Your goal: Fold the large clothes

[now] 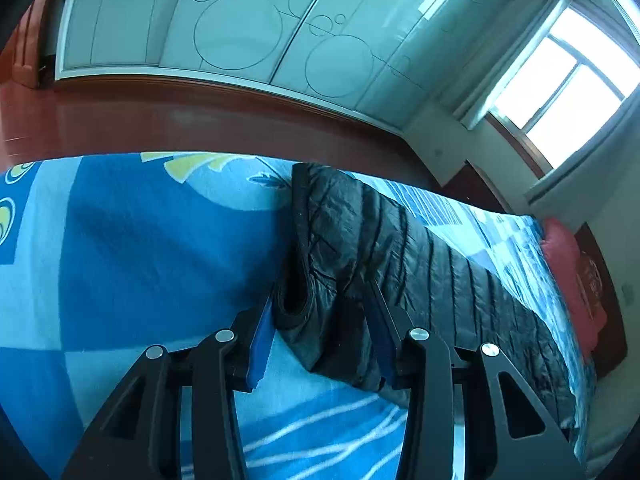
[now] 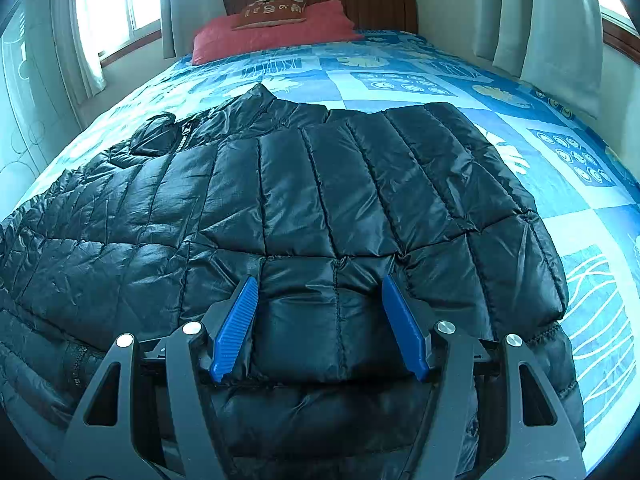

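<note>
Left claw (image 1: 320, 328): blue pads set wide apart, with a rolled, bunched edge of the black puffer jacket (image 1: 400, 248) lying between them; fabric fills the gap against both pads, but a firm pinch cannot be confirmed from this view. Right claw (image 2: 318, 320): blue pads also wide apart, resting on a quilted panel of the jacket (image 2: 300, 200) near its close edge; the panel between the pads looks puffed up, and the pads touch the fabric on either side. Jacket lies spread across the bed (image 2: 520, 92), collar and zipper toward the far left in the right wrist view, a sleeve or side panel folded over on the right. In the left wrist view the same jacket runs as a long dark strip away to the right along the bed's edge. Bed cover is a blue patchwork print with leaf and circle motifs and white line patterns. At the head of the bed: a red pillow (image 2: 276, 34) with a smaller brown cushion (image 2: 272, 12) on it, against a dark wooden headboard (image 2: 376, 4). Room: window (image 2: 116, 0) with pale curtains at left, another curtain (image 2: 560, 36) at right; glass-fronted wardrobe doors (image 1: 240, 28) with circle outlines, and reddish-brown floor (image 1: 180, 120) beyond the bed.
</note>
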`<state>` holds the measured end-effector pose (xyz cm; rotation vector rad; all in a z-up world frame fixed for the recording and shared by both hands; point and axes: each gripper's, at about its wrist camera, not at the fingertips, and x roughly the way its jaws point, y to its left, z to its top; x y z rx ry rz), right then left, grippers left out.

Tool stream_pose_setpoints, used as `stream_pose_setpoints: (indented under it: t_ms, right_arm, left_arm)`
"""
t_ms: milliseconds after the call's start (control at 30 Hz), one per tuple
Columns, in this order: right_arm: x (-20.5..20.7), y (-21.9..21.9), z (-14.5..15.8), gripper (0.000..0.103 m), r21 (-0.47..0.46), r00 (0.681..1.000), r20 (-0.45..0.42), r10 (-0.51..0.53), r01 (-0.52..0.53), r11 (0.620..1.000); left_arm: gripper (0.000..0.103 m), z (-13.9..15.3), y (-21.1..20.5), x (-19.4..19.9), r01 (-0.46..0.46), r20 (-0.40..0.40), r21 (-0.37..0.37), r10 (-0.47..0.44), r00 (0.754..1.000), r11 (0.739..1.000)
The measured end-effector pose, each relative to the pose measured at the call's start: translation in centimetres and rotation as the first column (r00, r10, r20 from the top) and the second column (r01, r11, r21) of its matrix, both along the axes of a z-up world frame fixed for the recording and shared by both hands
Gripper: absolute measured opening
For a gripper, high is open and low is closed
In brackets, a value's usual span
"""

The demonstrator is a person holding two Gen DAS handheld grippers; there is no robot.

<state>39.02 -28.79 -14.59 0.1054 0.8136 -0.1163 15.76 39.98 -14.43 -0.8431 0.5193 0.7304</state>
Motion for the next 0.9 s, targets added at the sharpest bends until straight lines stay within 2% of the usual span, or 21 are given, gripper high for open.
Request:
stream_pose_setpoints:
  t_ms: [167, 233, 367, 433, 467, 533, 600, 767, 900]
  right_arm:
    - [0.0, -0.1, 0.0, 0.064, -0.006, 1.000, 0.000, 0.000, 0.000, 1.000]
    - [0.0, -0.1, 0.1, 0.064, -0.004, 1.000, 0.000, 0.000, 0.000, 1.000]
    - [-0.1, 0.0, 0.0, 0.064, -0.004, 1.000, 0.001, 0.000, 0.000, 1.000]
    - [-0.1, 0.0, 0.1, 0.064, -0.005, 1.000, 0.002, 0.000, 0.000, 1.000]
    - [-0.1, 0.0, 0.0, 0.064, -0.005, 1.000, 0.002, 0.000, 0.000, 1.000]
    - [-0.1, 0.0, 0.0, 0.064, -0.004, 1.000, 0.002, 0.000, 0.000, 1.000]
    - [-0.1, 0.0, 0.0, 0.064, -0.005, 1.000, 0.002, 0.000, 0.000, 1.000]
    - [-0.2, 0.1, 0.0, 0.064, -0.005, 1.000, 0.003, 0.000, 0.000, 1.000]
    - [-0.2, 0.0, 0.1, 0.064, -0.006, 1.000, 0.004, -0.001, 0.001, 1.000]
  left_arm:
    - [0.064, -0.2, -1.6, -1.7, 0.039, 0.075, -0.072, -0.034, 0.997, 0.997]
    - [0.078, -0.1, -1.8, -1.5, 0.040, 0.109, -0.098, -0.029, 0.994, 0.994]
    - [0.081, -0.3, -1.5, -0.7, 0.013, 0.133, -0.110, 0.001, 0.991, 0.994]
    - [0.080, -0.4, -1.2, -0.6, 0.006, 0.148, -0.108, 0.011, 0.989, 0.994]
    - [0.076, -0.4, -1.0, -0.6, -0.004, 0.151, -0.108, 0.020, 0.988, 0.994]
    - [0.054, -0.6, -0.9, -0.7, -0.029, 0.140, -0.115, 0.045, 0.989, 0.993]
    - [0.042, -1.1, -0.3, -1.5, -0.047, 0.162, -0.140, 0.070, 0.984, 0.989]
    - [0.042, -1.3, -0.5, -3.1, -0.044, 0.192, -0.201, 0.083, 0.978, 0.979]
    - [0.045, -1.3, 0.1, -4.3, -0.066, 0.217, -0.216, 0.114, 0.969, 0.974]
